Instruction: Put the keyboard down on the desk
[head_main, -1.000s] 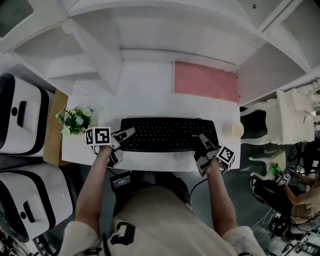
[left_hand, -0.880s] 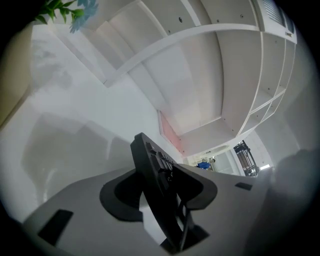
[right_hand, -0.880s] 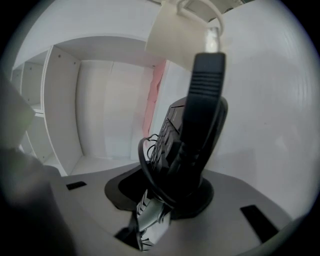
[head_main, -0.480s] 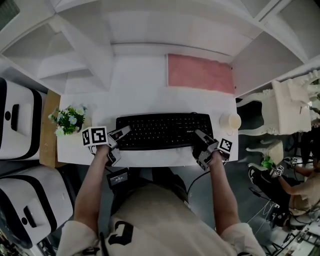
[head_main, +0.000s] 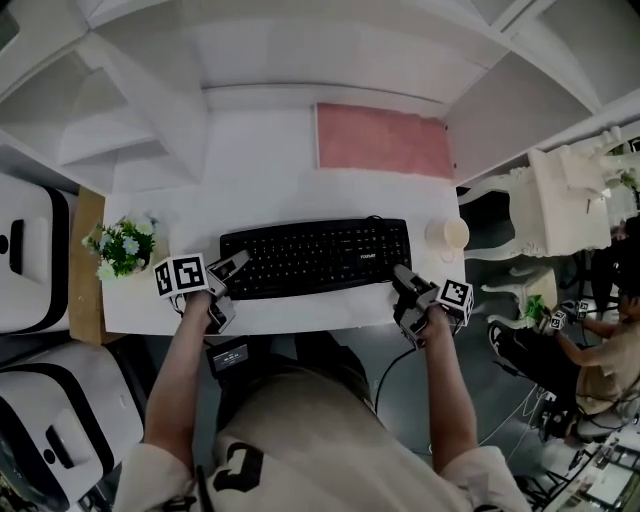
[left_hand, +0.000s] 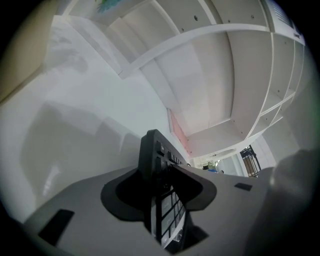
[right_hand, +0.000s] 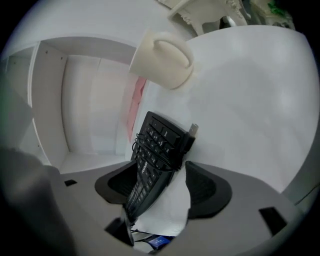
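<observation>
A black keyboard (head_main: 315, 258) lies flat on the white desk (head_main: 270, 190), with its cable bundled at the right end (right_hand: 192, 131). My left gripper (head_main: 230, 285) is shut on the keyboard's left end (left_hand: 155, 165), whose edge fills the gap between the dark pads in the left gripper view. My right gripper (head_main: 408, 298) sits at the right front corner. Its jaws have just been opening. In the right gripper view the keyboard (right_hand: 155, 155) still lies between the pads of this gripper (right_hand: 165, 185), leaning toward the left pad with bare desk showing before the right one.
A cream cup (head_main: 447, 233) stands just right of the keyboard, close ahead in the right gripper view (right_hand: 162, 57). A pink mat (head_main: 380, 140) lies at the back, a small potted plant (head_main: 120, 245) at the left end. White shelves enclose the desk. A white chair (head_main: 560, 205) stands right.
My right gripper has drawn back toward the desk's front edge and its jaws have spread off the keyboard's right end. The left gripper keeps its hold.
</observation>
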